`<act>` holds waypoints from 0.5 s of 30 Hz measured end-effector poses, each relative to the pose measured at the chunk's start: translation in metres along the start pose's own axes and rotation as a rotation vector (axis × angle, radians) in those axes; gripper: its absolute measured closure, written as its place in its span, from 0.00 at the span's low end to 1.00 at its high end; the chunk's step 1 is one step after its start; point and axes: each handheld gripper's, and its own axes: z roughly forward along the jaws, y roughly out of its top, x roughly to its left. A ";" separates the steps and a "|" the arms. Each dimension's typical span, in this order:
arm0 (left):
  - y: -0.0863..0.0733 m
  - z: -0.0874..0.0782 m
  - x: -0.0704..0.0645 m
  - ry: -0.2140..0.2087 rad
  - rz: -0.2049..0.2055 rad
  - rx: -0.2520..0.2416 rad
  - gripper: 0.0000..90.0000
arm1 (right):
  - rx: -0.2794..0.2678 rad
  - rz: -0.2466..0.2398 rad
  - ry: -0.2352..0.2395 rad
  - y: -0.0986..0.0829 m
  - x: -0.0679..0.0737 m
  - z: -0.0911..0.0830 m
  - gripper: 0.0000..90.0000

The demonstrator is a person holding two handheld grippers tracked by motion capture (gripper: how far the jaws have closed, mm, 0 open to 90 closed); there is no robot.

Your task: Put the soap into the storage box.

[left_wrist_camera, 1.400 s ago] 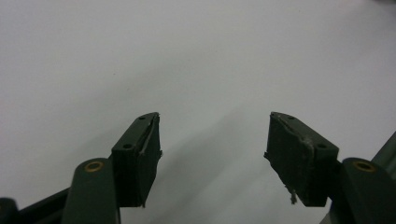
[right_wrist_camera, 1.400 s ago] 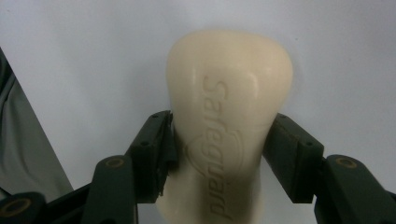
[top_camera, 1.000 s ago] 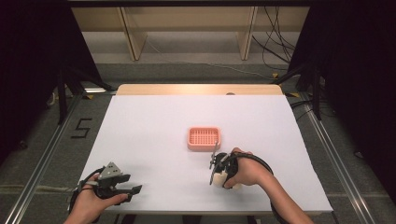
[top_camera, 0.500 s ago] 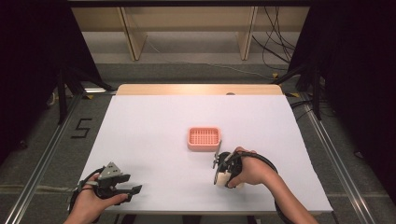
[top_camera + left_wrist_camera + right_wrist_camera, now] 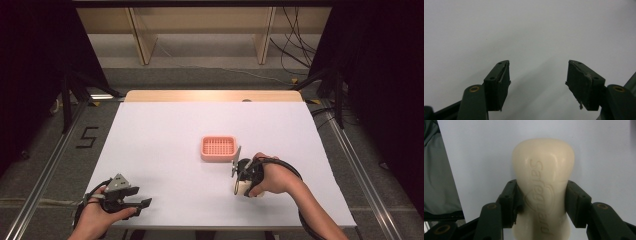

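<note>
Right hand-held gripper (image 5: 541, 202) shifted slightly, soap bar (image 5: 543, 177) clamped between jaws

On the white-covered table (image 5: 165, 135), the pink ridged plastic soap dish (image 5: 218, 148) lies near the middle, with the cream-coloured bar of soap (image 5: 543, 182) just before it to the right.

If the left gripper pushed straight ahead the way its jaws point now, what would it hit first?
Probably nothing. The left gripper lies low at the near edge, jaws open, pointing to the person's right across the bare white table. The right gripper with its soap bar seems just off that line, though depth is unclear.
</note>
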 end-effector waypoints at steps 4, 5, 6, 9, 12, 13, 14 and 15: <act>0.000 0.001 0.000 -0.003 -0.013 -0.001 0.38 | -0.012 0.002 -0.006 -0.001 -0.003 -0.005 0.56; 0.000 0.001 0.000 -0.003 -0.015 -0.002 0.38 | -0.013 -0.013 -0.006 -0.001 -0.004 -0.006 0.56; 0.000 0.001 0.000 -0.003 -0.014 -0.002 0.38 | -0.018 -0.011 -0.005 -0.001 -0.006 -0.007 0.56; 0.000 0.002 -0.001 0.009 -0.025 -0.009 0.38 | -0.013 0.004 -0.004 -0.001 -0.006 -0.009 0.56; 0.000 0.001 -0.001 0.011 -0.020 -0.010 0.38 | -0.017 -0.016 -0.005 -0.001 -0.009 -0.011 0.56; 0.000 0.000 0.000 0.003 -0.002 -0.005 0.38 | 0.007 0.002 -0.018 -0.002 -0.009 -0.013 0.56; 0.000 -0.001 0.001 0.003 0.005 0.002 0.38 | 0.019 0.022 -0.016 -0.001 -0.008 -0.014 0.56; 0.000 -0.001 0.000 0.005 -0.003 -0.005 0.38 | 0.016 0.013 -0.018 -0.001 -0.009 -0.014 0.56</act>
